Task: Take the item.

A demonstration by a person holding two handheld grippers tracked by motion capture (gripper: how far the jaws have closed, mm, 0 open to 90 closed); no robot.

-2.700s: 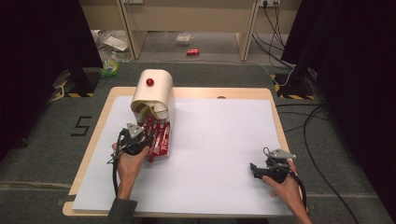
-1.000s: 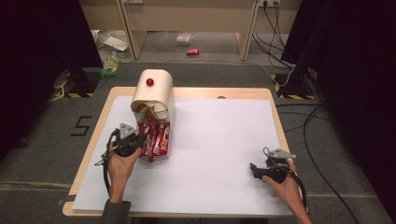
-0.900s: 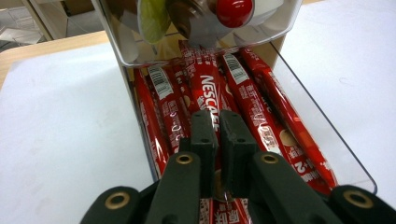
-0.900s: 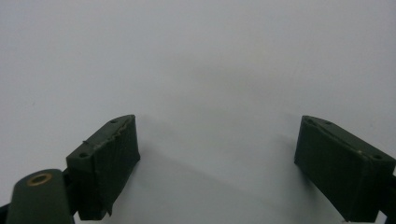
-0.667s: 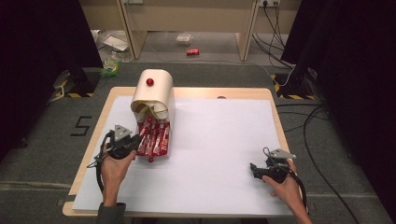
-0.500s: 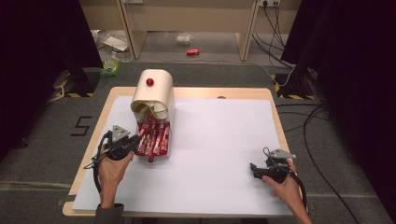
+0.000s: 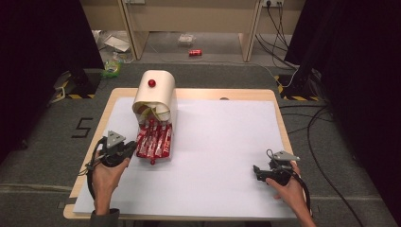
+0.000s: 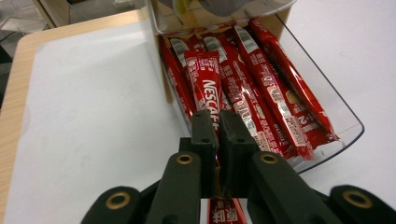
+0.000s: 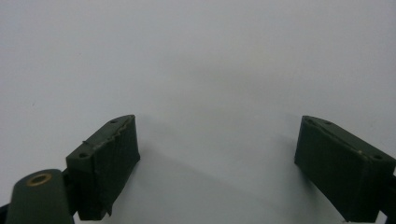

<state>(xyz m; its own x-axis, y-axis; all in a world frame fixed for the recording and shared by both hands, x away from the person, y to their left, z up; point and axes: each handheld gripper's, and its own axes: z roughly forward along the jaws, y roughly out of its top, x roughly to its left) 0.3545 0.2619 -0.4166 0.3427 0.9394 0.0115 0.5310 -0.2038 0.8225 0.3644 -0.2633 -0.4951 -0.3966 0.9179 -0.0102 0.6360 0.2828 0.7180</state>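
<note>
A cream dispenser (image 7: 154, 93) with a red knob stands at the back left of the white mat. Its clear tray (image 7: 168, 152) holds several red Nescafé stick sachets (image 7: 156, 139). My left gripper (image 7: 131, 150) sits just left of the tray's front. In the left gripper view this gripper (image 8: 218, 116) is shut on one red Nescafé stick (image 8: 207, 91), which lies tilted over the other sticks (image 8: 261, 93) in the tray (image 8: 348, 122). My right gripper (image 7: 257, 171) rests low at the mat's near right, its jaws (image 9: 217, 158) open with nothing between them.
The white mat (image 7: 222, 137) covers a wooden table (image 7: 279, 106). A can (image 7: 195, 52) and litter lie on the floor beyond the table, cables trail at the right, and a "5" marks the floor (image 7: 83, 127) at the left.
My left hand has drawn back to the left and toward the near edge, away from the tray, still shut on the stick. The right hand has stayed put.
</note>
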